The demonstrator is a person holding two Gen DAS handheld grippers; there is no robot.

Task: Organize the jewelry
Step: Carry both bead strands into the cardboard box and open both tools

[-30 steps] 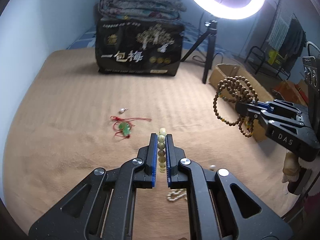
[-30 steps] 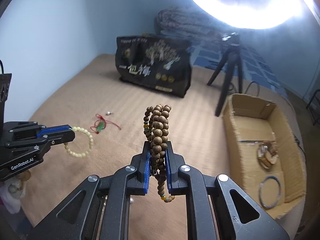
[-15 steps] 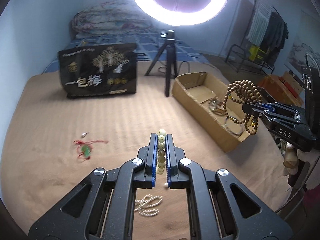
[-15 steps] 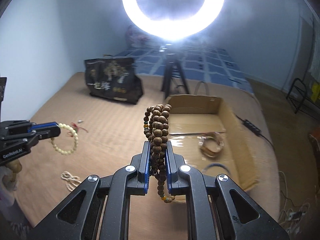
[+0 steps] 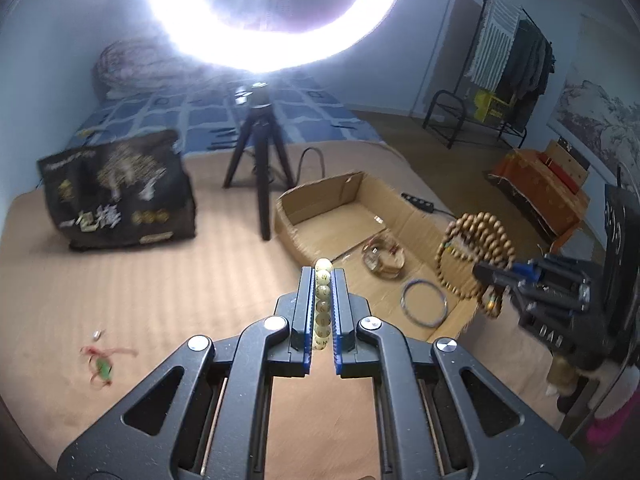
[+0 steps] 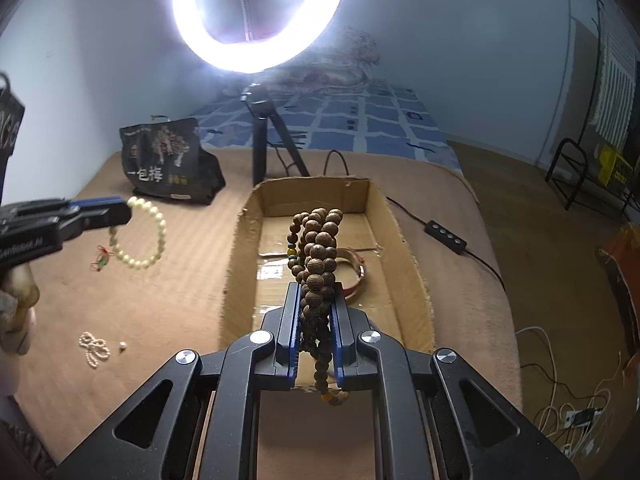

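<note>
My left gripper (image 5: 322,276) is shut on a cream bead bracelet (image 5: 322,304), which hangs from it in the right wrist view (image 6: 140,236), above the tan mat left of the cardboard box (image 6: 236,264). My right gripper (image 6: 316,292) is shut on a coiled brown wooden bead strand (image 6: 316,248), held above the near end of the box (image 5: 288,216). The strand also shows in the left wrist view (image 5: 476,248). Inside the box lie a bangle (image 5: 382,260) and a thin dark ring (image 5: 424,304).
A red-cord jade pendant (image 5: 102,362), a small silver charm (image 5: 97,335), a pearl strand (image 6: 94,348) and a loose pearl (image 6: 122,346) lie on the mat. A black bag (image 5: 116,196), a ring-light tripod (image 5: 260,168) and a power strip (image 6: 445,237) stand nearby.
Both grippers have swung right toward the cardboard box with their beads still held. The right gripper now hangs over the box; the left has come close to its left wall.
</note>
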